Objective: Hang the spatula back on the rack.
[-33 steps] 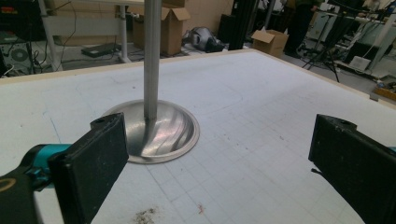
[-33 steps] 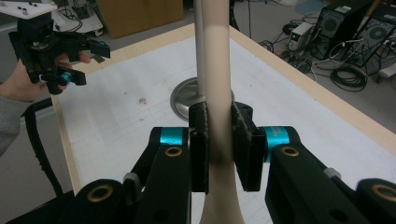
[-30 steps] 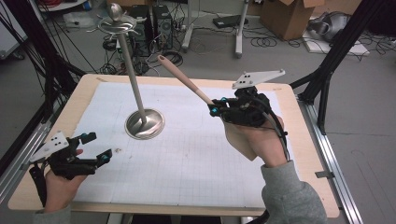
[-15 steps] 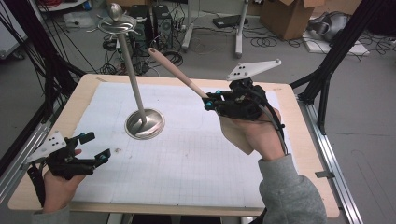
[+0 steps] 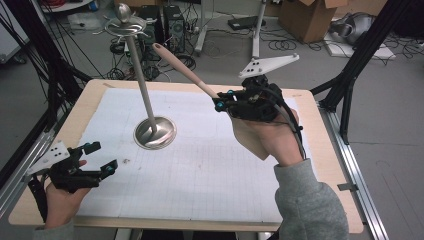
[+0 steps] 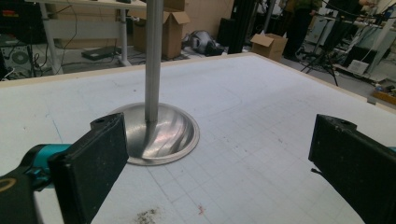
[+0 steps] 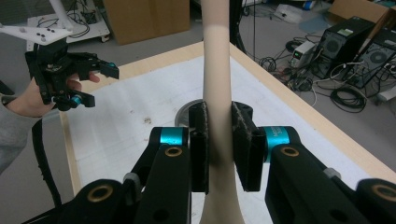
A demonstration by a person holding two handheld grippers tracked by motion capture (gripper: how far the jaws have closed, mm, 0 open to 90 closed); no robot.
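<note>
The right gripper [image 5: 220,102] has its fingers [image 7: 200,140] closed on a beige spatula [image 5: 182,70], held above the counter's [image 5: 320,150] far right; its handle points up-left toward the metal stand [image 5: 155,131]. The left gripper [image 5: 102,157], near-left corner, gapes empty. No legible writing.

A wooden-edged table [image 5: 330,150] is carrying 1 white gridded mat [image 5: 210,170] over most of its top. A metal stand [image 5: 154,133] is sitting with its round base on the mat's left half, its pole leaning.
</note>
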